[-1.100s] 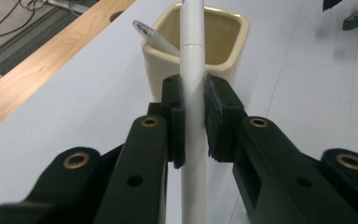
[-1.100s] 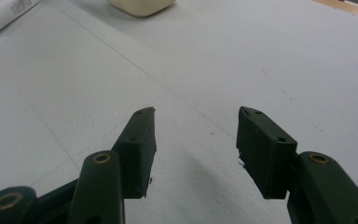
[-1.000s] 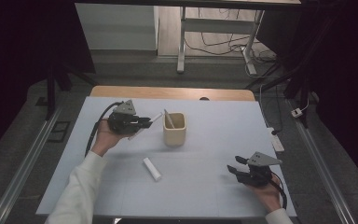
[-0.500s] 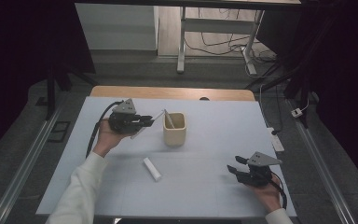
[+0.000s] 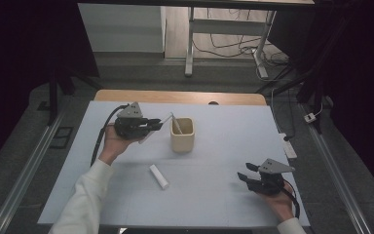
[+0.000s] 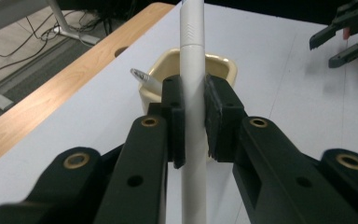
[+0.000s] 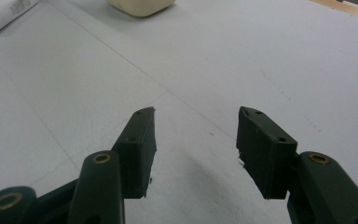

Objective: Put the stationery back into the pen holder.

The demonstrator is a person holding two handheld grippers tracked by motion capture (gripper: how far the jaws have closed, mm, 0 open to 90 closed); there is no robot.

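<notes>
White table (image 5: 224, 195): cream cup (image 5: 182, 140), white tube (image 5: 158, 176) lying near.

no readable text, white tube (image 7: 4, 14) label print (too blurred)

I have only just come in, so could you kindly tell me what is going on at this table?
A person is working with a tool in each hand. The left tool is shut on a white pen, holding it just beside a cream cup that already has another pen leaning in it. A white cylinder-shaped object lies on the white table. The right tool hovers open and empty over the table's near right part.
</notes>
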